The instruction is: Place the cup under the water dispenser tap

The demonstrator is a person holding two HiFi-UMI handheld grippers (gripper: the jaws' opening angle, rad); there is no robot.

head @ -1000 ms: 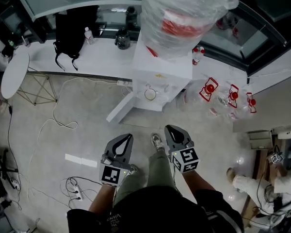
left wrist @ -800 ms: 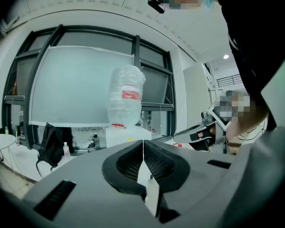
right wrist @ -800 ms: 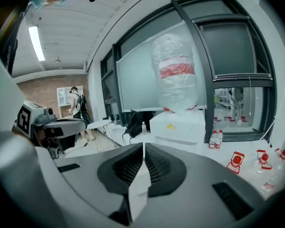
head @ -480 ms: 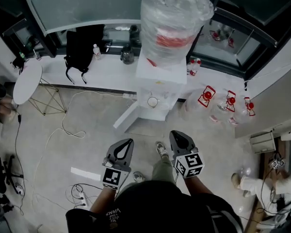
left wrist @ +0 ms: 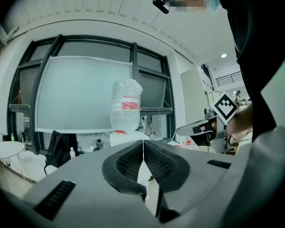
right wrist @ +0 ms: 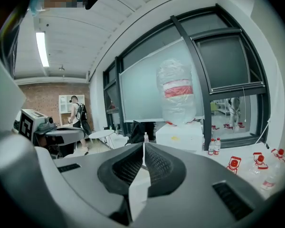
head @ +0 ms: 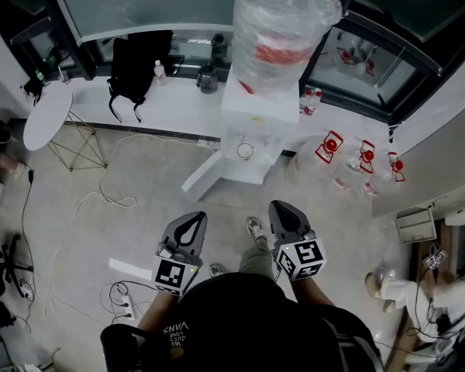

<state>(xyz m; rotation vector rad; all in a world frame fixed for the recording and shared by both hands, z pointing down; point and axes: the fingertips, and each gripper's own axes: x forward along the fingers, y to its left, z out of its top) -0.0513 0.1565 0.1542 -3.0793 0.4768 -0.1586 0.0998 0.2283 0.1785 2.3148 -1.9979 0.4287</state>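
Observation:
The white water dispenser (head: 252, 126) stands against the window ledge, with a plastic-wrapped bottle (head: 283, 29) on top. A clear cup (head: 245, 151), seen from above as a ring, sits in its recess below the taps. My left gripper (head: 195, 218) and right gripper (head: 277, 206) are side by side over the floor, well short of the dispenser. Both point toward it, shut and empty. In the left gripper view the jaws (left wrist: 143, 144) meet, with the dispenser (left wrist: 127, 137) far ahead. In the right gripper view the jaws (right wrist: 143, 146) meet too, with the dispenser (right wrist: 180, 129) beyond them.
A black backpack (head: 136, 64) and small bottles sit on the white ledge. A round white table (head: 48, 115) stands at the left, and cables (head: 101, 200) and a power strip (head: 124, 297) lie on the floor. Red-capped empty jugs (head: 364, 157) lie to the dispenser's right. A white panel (head: 205, 173) leans at its foot.
Both grippers have risen and drawn back a little from the dispenser, staying shut and empty. The cup has stayed in the dispenser's recess.

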